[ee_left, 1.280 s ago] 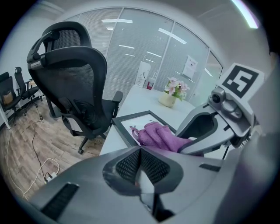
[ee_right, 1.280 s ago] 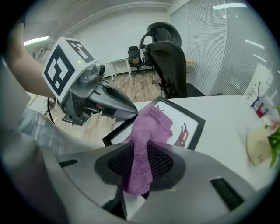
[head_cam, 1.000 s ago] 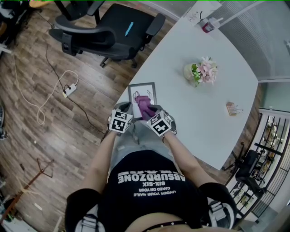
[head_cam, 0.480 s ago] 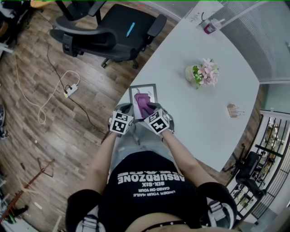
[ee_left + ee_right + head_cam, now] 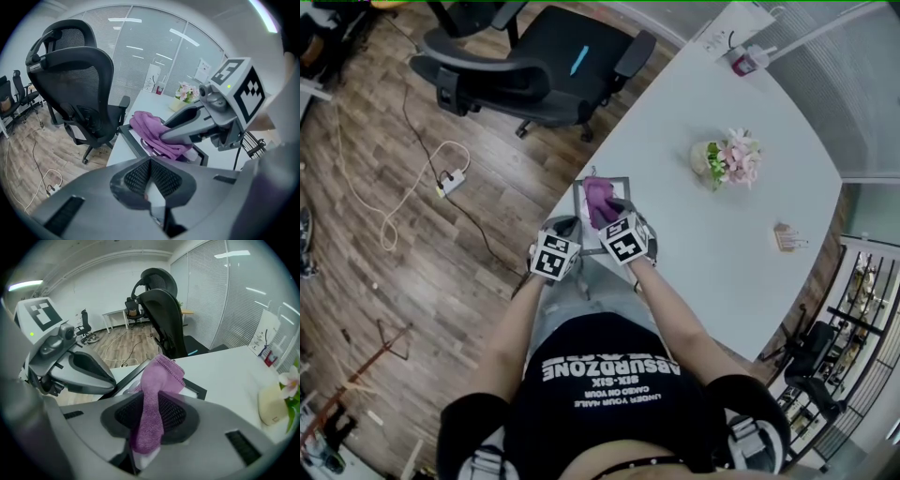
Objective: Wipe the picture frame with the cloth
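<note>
A dark-rimmed picture frame (image 5: pixel 619 183) lies at the near left edge of the white table (image 5: pixel 722 262). A purple cloth (image 5: pixel 598 197) rests on its far part. My right gripper (image 5: pixel 609 214) is shut on the cloth (image 5: pixel 159 380), which hangs out between its jaws and drapes onto the frame (image 5: pixel 194 386). My left gripper (image 5: pixel 570 232) sits at the frame's near left corner, jaws closed on its edge. In the left gripper view, the frame's rim (image 5: pixel 129 138) runs out from the closed left gripper (image 5: pixel 150 164), with the cloth (image 5: pixel 150 129) beyond it.
A black office chair (image 5: pixel 534 66) stands just past the table's left edge. A vase of pink flowers (image 5: pixel 727 157) sits mid-table, a small card (image 5: pixel 787 237) to the right, a red-topped bottle (image 5: pixel 745 61) at the far end. A power strip (image 5: pixel 450 178) lies on the wood floor.
The right gripper has pushed the cloth away from me, from the frame's middle to its far part. The left gripper has stayed at the near corner.
</note>
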The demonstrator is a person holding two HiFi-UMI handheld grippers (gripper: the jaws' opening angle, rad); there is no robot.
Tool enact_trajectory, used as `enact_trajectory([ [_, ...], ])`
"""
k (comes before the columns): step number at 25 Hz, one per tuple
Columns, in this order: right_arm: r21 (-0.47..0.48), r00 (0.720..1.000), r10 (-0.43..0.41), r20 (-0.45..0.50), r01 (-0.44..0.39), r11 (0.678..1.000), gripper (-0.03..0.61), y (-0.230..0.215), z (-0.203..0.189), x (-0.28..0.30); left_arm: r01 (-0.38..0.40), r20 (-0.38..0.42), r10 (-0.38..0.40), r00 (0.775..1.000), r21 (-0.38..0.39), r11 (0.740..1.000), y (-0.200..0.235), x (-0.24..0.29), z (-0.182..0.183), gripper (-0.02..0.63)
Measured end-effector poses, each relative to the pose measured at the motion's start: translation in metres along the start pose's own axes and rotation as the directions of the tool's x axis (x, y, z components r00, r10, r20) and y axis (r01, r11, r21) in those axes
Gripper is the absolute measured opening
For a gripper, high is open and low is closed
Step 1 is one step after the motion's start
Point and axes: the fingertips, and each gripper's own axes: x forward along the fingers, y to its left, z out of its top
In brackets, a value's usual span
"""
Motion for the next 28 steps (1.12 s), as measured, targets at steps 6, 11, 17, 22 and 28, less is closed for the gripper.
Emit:
enact_trajectory([
  [6, -0.008, 1.0, -0.025, 0.0, 0.025, 1.0, 0.109, -0.012, 0.018, 0.008, 0.017, -0.011, -0.017, 1.0, -0.006, 1.0, 0.0, 0.001, 0.0, 0.015],
  [11, -0.011, 1.0, -0.027, 0.008, 0.027, 1.0, 0.109, -0.017, 0.029, 0.015, 0.015, -0.017, -0.015, 1.0, 0.0, 1.0, 0.003, 0.001, 0.003, 0.015],
  [17, -0.012, 1.0, -0.022, 0.02, 0.022, 1.0, 0.109, -0.02, 0.033, 0.016, 0.014, -0.02, -0.014, 1.0, 0.003, 1.0, 0.005, 0.002, 0.005, 0.015],
  [22, -0.006, 0.999, -0.041, 0.018, 0.042, 0.999, 0.109, -0.027, 0.03, 0.013, 0.009, -0.016, -0.009, 1.0, -0.001, 1.0, 0.006, 0.002, 0.005, 0.015],
  [28, 0.015, 0.997, -0.074, 0.007, 0.074, 0.997, 0.109, -0.042, 0.022, 0.008, 0.007, -0.014, -0.007, 1.0, 0.001, 1.0, 0.006, 0.002, 0.005, 0.015],
])
